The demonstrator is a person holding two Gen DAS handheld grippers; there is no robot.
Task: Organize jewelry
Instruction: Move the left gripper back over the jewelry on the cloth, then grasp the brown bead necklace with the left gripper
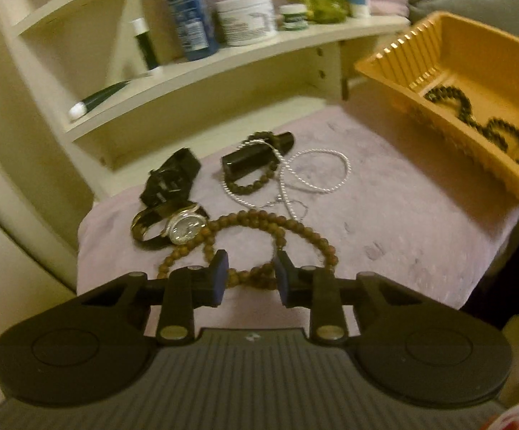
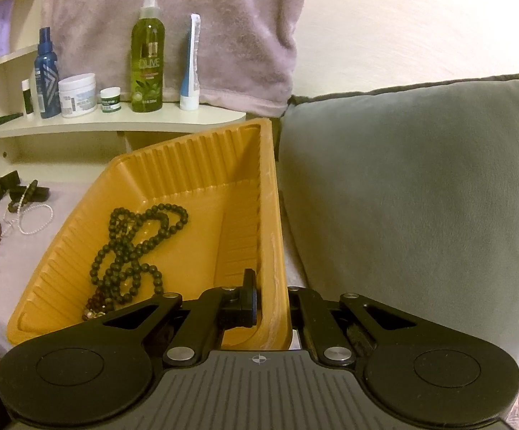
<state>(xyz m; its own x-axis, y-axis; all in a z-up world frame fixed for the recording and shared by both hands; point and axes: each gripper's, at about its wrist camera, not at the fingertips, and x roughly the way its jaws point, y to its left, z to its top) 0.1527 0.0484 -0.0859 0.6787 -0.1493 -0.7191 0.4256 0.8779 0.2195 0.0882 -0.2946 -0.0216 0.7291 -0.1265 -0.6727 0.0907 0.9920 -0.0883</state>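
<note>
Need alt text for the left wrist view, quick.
Left tongs, open, straddle a brown bead necklace on a pink cloth. Behind lie a watch, a silver chain and an orange tray holding black beads.

Dim warm yellowish indoor light, fisheye-bent edges, motion blur across the left wrist view.

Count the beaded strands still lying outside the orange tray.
2: a long brown bead strand at the left gripper, and a darker bead bracelet around the black case. Others may be hidden.
</note>
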